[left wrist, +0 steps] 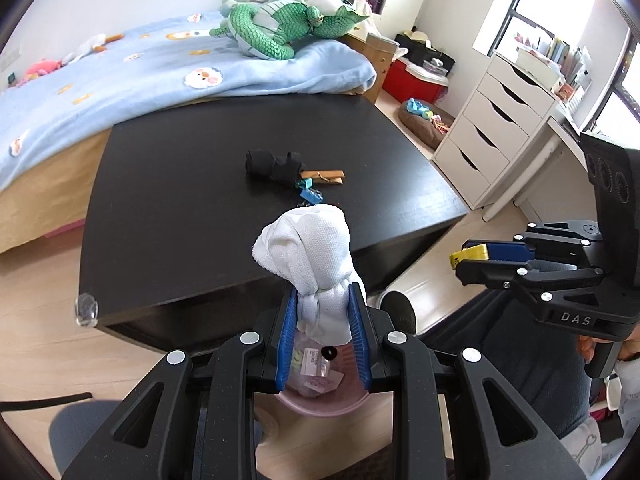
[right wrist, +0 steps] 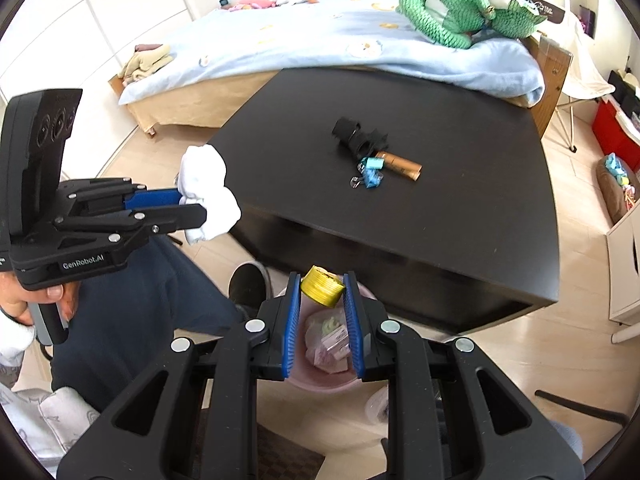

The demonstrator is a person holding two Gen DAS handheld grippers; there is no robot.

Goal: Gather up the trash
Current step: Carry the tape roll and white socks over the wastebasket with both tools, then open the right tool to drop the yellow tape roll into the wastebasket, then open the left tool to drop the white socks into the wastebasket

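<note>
My left gripper (left wrist: 322, 300) is shut on a crumpled white cloth (left wrist: 310, 256), held above a pink bin (left wrist: 320, 404) on the floor that holds wrappers. It also shows in the right wrist view (right wrist: 192, 206) with the cloth (right wrist: 208, 192). My right gripper (right wrist: 322, 286) is shut on a gold ribbed cap (right wrist: 323, 285) above the same pink bin (right wrist: 320, 380); it shows in the left wrist view (left wrist: 460, 262). On the black table (left wrist: 180, 208) lie a black cloth lump (left wrist: 274, 165), a brown tube (left wrist: 326, 178) and blue clips (left wrist: 310, 195).
A bed with a blue blanket (left wrist: 120, 80) and a green plush toy (left wrist: 280, 28) stands behind the table. White drawers (left wrist: 492, 128) and a red box (left wrist: 412, 82) are at the right. The person's leg and shoe (right wrist: 248, 284) are beside the bin.
</note>
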